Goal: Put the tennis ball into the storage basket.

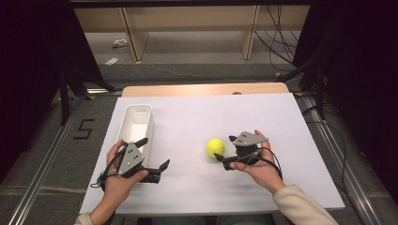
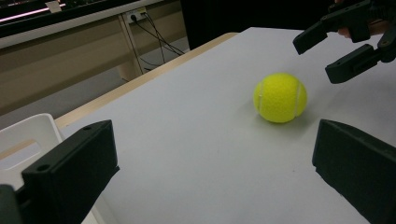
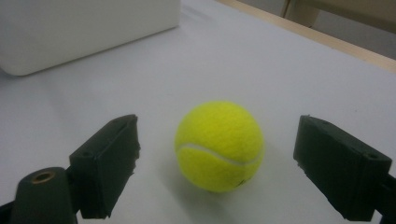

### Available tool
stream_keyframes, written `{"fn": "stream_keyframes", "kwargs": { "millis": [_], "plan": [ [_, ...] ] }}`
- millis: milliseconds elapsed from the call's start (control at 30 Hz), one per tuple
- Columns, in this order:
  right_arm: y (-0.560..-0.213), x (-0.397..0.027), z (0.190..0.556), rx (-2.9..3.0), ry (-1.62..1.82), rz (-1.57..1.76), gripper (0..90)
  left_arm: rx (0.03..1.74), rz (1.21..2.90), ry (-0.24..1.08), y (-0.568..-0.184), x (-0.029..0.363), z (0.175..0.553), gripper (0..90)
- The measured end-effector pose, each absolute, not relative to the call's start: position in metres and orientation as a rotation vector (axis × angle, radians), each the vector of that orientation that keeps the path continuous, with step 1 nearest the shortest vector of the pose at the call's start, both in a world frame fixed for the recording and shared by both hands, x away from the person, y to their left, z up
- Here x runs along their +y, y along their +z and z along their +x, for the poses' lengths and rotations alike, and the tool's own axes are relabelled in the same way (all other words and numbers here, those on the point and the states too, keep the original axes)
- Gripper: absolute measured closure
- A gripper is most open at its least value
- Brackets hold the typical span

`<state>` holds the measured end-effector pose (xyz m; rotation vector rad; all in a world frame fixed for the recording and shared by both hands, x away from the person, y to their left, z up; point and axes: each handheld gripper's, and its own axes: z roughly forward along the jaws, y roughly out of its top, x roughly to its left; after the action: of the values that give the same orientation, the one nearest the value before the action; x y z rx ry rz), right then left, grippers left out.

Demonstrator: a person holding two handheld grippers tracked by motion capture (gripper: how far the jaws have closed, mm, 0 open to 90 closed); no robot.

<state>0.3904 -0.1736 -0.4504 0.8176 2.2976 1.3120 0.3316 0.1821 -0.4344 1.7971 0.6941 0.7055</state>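
At the left of the table stands the white rectangular bin [image 1: 136, 124], upright and with nothing visible inside. Your left gripper [image 1: 151, 157] hovers just beside the bin's near end, jaws spread wide and holding nothing; it is idle and well apart from the work.

Moving right, the yellow tennis ball [image 1: 215, 147] rests on the white table cover [image 1: 187, 117], near mid-table and apart from the bin. Your right gripper [image 1: 227, 152] sits just beside the ball, jaws parted wide, with nothing gripped. In the right gripper view the ball [image 3: 219, 145] lies between the two jaws but ahead of them, slightly nearer the left one.

Judgement: the step in hand is the approach to grasp. Advance until the ball's widest part sits squarely between the pads, centre it, keep the jaws low and level, then close slowly. A ball rolls if one jaw touches first.
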Motion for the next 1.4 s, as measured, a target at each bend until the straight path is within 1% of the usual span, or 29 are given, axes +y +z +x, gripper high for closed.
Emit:
{"fn": "stream_keyframes", "kwargs": {
  "millis": [1400],
  "plan": [
    [-0.477, -0.147, 0.420, 2.365, 1.199, 0.872, 13.8, 0.692, 1.795, 0.705, -0.434, 0.182, 0.332, 0.0]
  ]
}}
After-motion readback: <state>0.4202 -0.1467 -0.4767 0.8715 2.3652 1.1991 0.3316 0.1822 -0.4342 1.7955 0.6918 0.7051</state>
